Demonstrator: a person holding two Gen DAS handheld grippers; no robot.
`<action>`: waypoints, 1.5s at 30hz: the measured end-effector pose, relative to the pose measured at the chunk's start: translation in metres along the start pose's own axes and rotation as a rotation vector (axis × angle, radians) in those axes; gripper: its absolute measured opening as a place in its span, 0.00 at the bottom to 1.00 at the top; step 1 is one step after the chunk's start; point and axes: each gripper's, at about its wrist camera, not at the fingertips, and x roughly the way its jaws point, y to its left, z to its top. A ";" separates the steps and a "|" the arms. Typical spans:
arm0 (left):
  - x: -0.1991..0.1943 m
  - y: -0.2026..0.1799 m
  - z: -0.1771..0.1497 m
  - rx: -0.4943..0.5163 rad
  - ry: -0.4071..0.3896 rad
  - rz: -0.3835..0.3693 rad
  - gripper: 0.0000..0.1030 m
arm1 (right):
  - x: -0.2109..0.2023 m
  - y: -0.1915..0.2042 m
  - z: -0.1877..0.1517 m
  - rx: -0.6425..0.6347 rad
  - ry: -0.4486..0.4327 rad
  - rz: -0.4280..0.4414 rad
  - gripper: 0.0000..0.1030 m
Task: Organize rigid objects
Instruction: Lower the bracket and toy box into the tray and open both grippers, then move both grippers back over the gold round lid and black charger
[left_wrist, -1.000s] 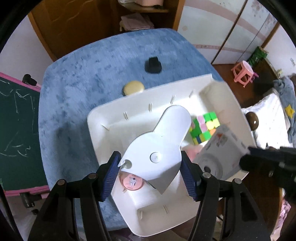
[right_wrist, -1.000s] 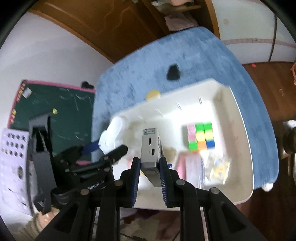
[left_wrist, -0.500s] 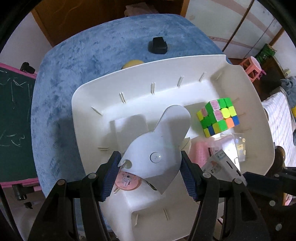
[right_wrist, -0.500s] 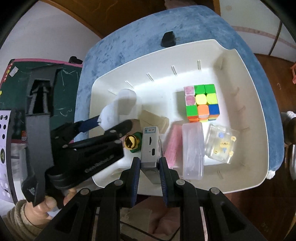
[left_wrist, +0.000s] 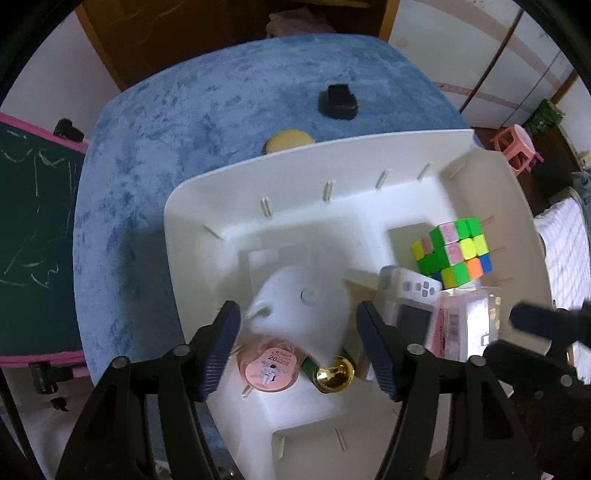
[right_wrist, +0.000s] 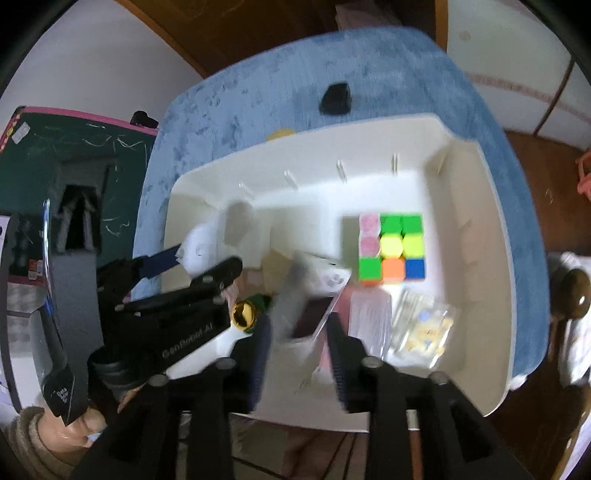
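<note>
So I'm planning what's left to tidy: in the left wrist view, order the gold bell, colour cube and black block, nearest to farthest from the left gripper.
1. Gold bell, in the tray, just below the left gripper.
2. Colour cube, in the tray's right part.
3. Black block, out on the blue cloth beyond the tray.

A tray sits on the counter toward its near edge. Behind the tray's far rim lie a round disc and, farther back, a small block. In the tray, a puzzle cube sits at the right, a reel near the front left.
</note>
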 end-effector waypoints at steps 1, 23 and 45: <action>-0.002 0.000 0.000 0.005 -0.007 0.004 0.80 | -0.003 0.001 0.001 -0.012 -0.013 -0.008 0.43; -0.087 -0.008 0.021 0.019 -0.209 0.024 0.81 | -0.062 0.012 0.020 -0.176 -0.162 -0.047 0.45; -0.135 0.028 0.124 -0.061 -0.371 0.113 0.87 | -0.142 -0.004 0.133 -0.215 -0.347 -0.084 0.54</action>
